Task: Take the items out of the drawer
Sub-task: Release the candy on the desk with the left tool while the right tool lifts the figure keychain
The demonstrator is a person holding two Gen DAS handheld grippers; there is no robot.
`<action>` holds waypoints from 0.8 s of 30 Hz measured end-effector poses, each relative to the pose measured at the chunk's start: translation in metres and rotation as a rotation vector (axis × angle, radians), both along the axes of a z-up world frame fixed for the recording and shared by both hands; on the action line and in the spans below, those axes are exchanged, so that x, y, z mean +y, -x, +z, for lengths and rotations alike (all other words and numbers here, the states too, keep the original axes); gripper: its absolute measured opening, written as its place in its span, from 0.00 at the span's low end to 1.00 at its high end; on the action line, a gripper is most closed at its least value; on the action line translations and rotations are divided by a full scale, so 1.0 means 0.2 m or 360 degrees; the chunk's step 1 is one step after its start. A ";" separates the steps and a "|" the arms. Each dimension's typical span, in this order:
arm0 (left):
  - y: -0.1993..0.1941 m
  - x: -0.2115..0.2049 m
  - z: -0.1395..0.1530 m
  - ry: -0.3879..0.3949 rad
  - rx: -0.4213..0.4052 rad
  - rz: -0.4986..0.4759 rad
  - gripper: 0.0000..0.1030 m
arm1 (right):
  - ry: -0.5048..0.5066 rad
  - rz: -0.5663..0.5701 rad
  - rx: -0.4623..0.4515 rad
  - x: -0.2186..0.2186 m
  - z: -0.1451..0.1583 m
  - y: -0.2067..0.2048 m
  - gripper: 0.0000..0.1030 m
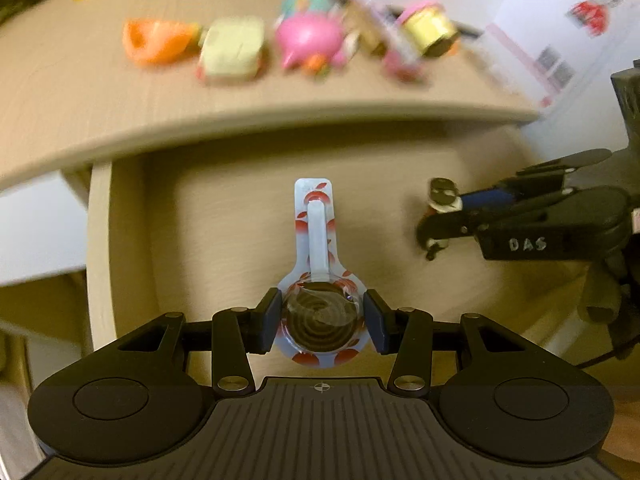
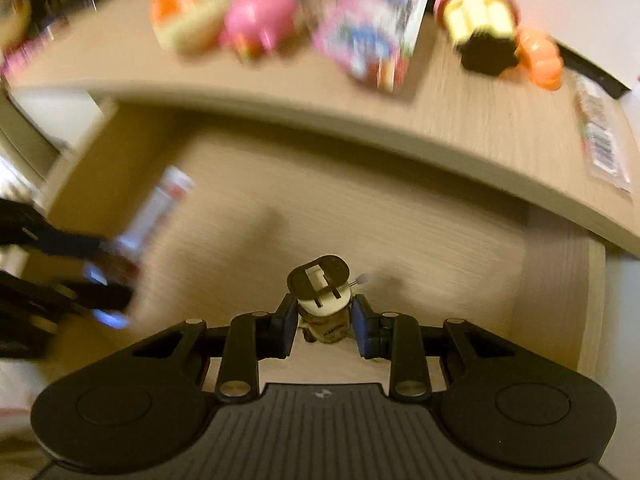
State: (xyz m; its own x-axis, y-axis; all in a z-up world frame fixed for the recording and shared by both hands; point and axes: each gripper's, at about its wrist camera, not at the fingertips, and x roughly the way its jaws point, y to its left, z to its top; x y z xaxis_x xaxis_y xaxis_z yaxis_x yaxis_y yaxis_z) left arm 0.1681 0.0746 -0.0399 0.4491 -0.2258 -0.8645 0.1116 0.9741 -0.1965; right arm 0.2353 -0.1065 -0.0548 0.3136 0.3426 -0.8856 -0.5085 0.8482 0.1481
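- Drawer (image 1: 120,240): light wood, pulled open beneath the tabletop (image 1: 120,120); landmark for all entries below.
- Spoon-shaped packet (image 1: 318,264): clear plastic with red print, a dark coiled sweet in its round end, long handle pointing toward the drawer's back. Sits over the drawer floor, mid-width. Judged light, thin-walled and slick; best taken across the round end, where it is stiffest.
- Left gripper (image 1: 320,322): fingers set fairly wide, closed on either side of the packet's round end; pads appear to touch its rim.
- Small wind-up toy (image 2: 322,300): dark oval base, cream body, thin key at one side; over the drawer's right part. Judged light, rigid, small parts fragile; hold by the body, not the key.
- Right gripper (image 2: 324,326): fingers drawn narrow, clamped on the toy's body.
- Drawer contents: nothing else visible on the floor.
- Tabletop above the drawer: blurred toys, among them a pink round toy (image 1: 310,38), an orange piece (image 1: 154,40), a yellow cupcake (image 1: 428,28).
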 end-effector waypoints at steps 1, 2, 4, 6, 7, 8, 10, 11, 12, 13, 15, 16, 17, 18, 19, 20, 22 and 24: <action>0.00 0.00 0.06 0.0018 -0.0054 -0.0025 0.48 | -0.0082 -0.0013 -0.0030 -0.03 0.08 0.01 0.28; 0.00 0.00 0.13 0.0036 -0.0126 -0.0050 0.48 | -0.0157 -0.0021 -0.0066 -0.09 0.17 0.01 0.28; -0.04 0.00 0.26 0.0040 -0.0255 -0.0056 0.48 | -0.0274 -0.0052 -0.0151 -0.14 0.32 0.02 0.28; -0.12 0.03 0.40 0.0043 -0.0406 -0.0025 0.48 | -0.0321 -0.0075 -0.0268 -0.13 0.48 0.07 0.28; -0.18 0.04 0.46 0.0049 -0.0471 -0.0012 0.48 | -0.0315 -0.0083 -0.0321 -0.13 0.55 0.04 0.28; -0.24 0.05 0.50 0.0042 -0.0520 0.0003 0.48 | -0.0313 -0.0091 -0.0372 -0.14 0.60 0.04 0.28; -0.36 0.08 0.53 -0.0001 -0.0573 0.0059 0.48 | -0.0325 -0.0111 -0.0419 -0.16 0.64 0.06 0.28; -0.44 0.09 0.52 -0.0018 -0.0563 0.0100 0.48 | -0.0318 -0.0123 -0.0431 -0.15 0.67 0.06 0.28; -0.52 0.10 0.50 -0.0022 -0.0522 0.0132 0.48 | -0.0306 -0.0130 -0.0437 -0.16 0.66 0.05 0.28; -0.59 0.12 0.47 -0.0018 -0.0478 0.0162 0.48 | -0.0291 -0.0139 -0.0440 -0.17 0.66 0.05 0.28; -0.72 0.13 0.39 -0.0044 -0.0390 0.0189 0.48 | -0.0265 -0.0160 -0.0437 -0.18 0.65 0.03 0.28; -0.77 0.12 0.35 -0.0082 -0.0361 0.0201 0.48 | -0.0253 -0.0169 -0.0435 -0.17 0.63 0.03 0.28; -0.81 0.11 0.31 -0.0131 -0.0328 0.0206 0.48 | -0.0236 -0.0178 -0.0431 -0.16 0.59 0.03 0.28; -0.84 0.10 0.27 -0.0161 -0.0298 0.0199 0.49 | -0.0220 -0.0185 -0.0430 -0.16 0.58 0.02 0.28; -0.87 0.10 0.25 -0.0181 -0.0275 0.0194 0.49 | -0.0199 -0.0192 -0.0431 -0.17 0.55 0.02 0.28; -0.88 0.10 0.23 -0.0191 -0.0262 0.0184 0.49 | -0.0171 -0.0203 -0.0434 -0.19 0.54 0.03 0.28; -0.90 0.10 0.21 -0.0198 -0.0261 0.0180 0.49 | -0.0135 -0.0227 -0.0430 -0.18 0.50 0.03 0.28; -0.89 0.12 0.23 -0.0190 -0.0265 0.0199 0.49 | -0.0119 -0.0249 -0.0419 -0.20 0.46 0.02 0.28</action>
State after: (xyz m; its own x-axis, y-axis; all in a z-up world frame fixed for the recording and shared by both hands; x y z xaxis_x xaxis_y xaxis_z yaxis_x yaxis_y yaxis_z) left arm 0.3454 0.0979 0.0070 0.6057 -0.0597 -0.7935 0.0095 0.9977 -0.0678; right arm 0.2307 -0.1459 0.0376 0.5830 0.3334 -0.7409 -0.4018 0.9109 0.0937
